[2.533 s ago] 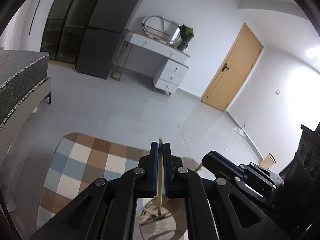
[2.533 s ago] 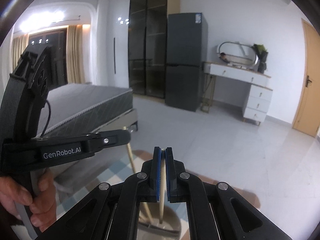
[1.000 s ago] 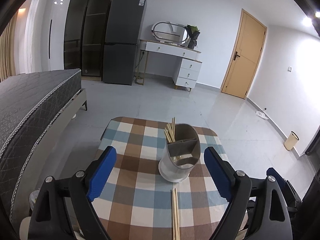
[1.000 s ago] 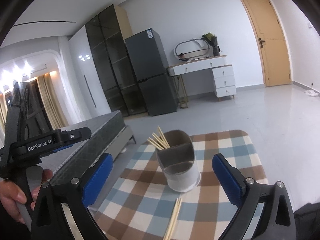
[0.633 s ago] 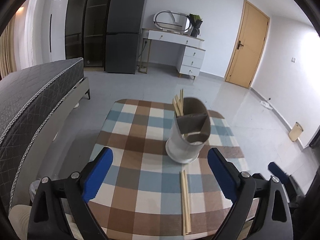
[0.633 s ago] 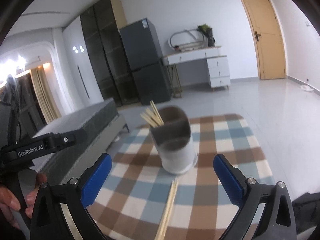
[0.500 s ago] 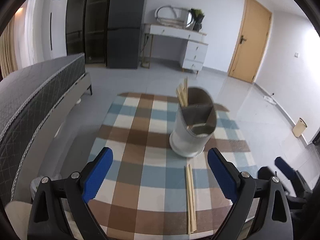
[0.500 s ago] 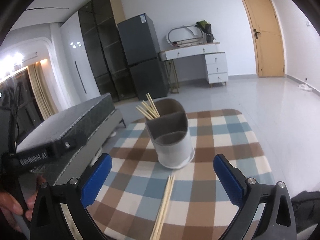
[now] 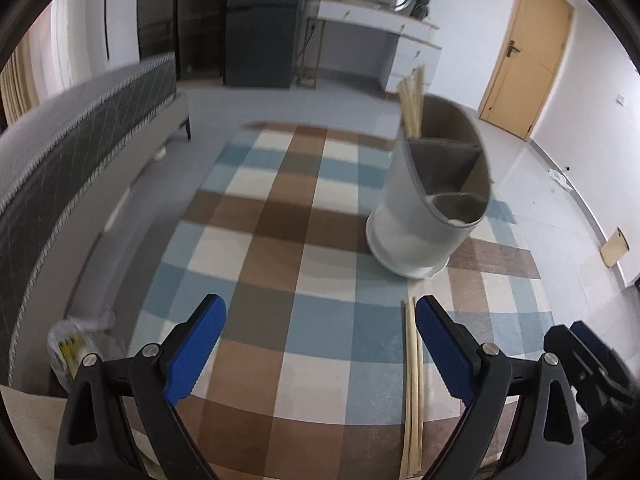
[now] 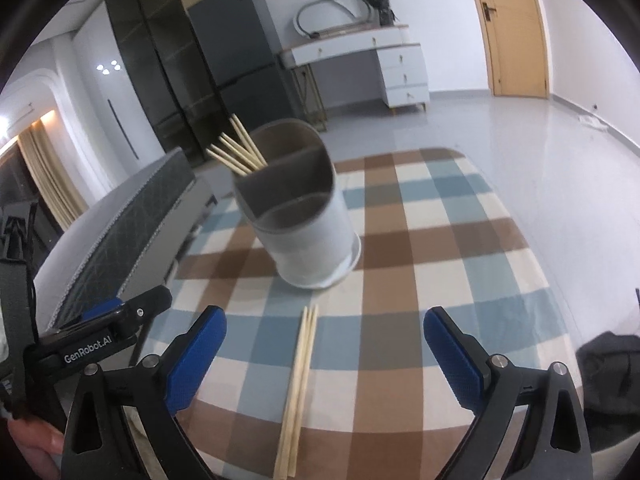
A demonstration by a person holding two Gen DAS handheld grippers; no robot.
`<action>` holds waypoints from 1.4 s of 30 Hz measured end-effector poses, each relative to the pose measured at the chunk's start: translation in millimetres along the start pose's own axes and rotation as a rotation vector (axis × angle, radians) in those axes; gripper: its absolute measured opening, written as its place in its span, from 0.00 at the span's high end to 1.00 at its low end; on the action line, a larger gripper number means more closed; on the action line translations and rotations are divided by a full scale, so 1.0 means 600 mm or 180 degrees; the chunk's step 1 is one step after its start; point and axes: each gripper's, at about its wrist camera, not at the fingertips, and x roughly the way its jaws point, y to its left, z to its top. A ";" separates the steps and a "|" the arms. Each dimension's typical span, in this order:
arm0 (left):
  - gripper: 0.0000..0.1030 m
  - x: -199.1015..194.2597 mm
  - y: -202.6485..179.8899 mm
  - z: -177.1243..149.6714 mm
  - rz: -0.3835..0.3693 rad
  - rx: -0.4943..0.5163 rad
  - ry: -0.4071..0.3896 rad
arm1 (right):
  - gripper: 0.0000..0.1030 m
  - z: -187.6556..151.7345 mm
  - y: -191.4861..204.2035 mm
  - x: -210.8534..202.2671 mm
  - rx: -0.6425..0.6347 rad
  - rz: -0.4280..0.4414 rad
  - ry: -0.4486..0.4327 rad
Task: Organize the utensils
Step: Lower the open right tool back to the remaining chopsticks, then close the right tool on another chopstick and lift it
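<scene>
A grey and white utensil holder [image 9: 430,204] with divided compartments stands on the checked tablecloth [image 9: 280,264]; it also shows in the right wrist view [image 10: 300,216]. Several wooden chopsticks [image 10: 238,150] stand in its far compartment. A few loose chopsticks [image 10: 298,380] lie flat on the cloth in front of the holder, also in the left wrist view [image 9: 412,384]. My left gripper [image 9: 320,344] is open and empty, with the loose chopsticks beside its right finger. My right gripper [image 10: 324,352] is open and empty, above the loose chopsticks.
The small table [image 10: 500,264] has rounded edges with grey floor around it. A bed [image 9: 72,128] runs along the left. A fridge [image 10: 240,44], a white desk [image 10: 360,56] and a wooden door [image 10: 512,28] stand at the back. The left gripper's body [image 10: 92,340] is at the right view's left.
Both grippers, earlier each shut on a chopstick above the holder, have opened and drawn back and down toward the near table edge. Both now tilt down over the loose chopsticks.
</scene>
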 end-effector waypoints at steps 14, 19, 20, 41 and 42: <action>0.10 0.068 0.028 0.015 0.0121 -0.0267 0.0379 | 0.30 -0.006 0.000 0.105 -0.0012 -0.0090 0.0627; 0.10 0.091 0.049 0.014 0.0171 -0.0429 0.0544 | 0.36 -0.001 0.001 0.154 -0.0040 -0.0192 0.0811; 0.10 0.096 0.052 0.013 0.0156 -0.0467 0.0585 | 0.37 -0.002 0.002 0.164 -0.0062 -0.0207 0.0843; 0.10 0.111 0.053 0.011 0.0220 -0.0515 0.0712 | 0.58 -0.032 0.044 0.229 -0.0646 -0.0368 0.1224; 0.10 0.111 0.054 0.011 0.0228 -0.0526 0.0715 | 0.58 -0.032 0.045 0.228 -0.0660 -0.0372 0.1220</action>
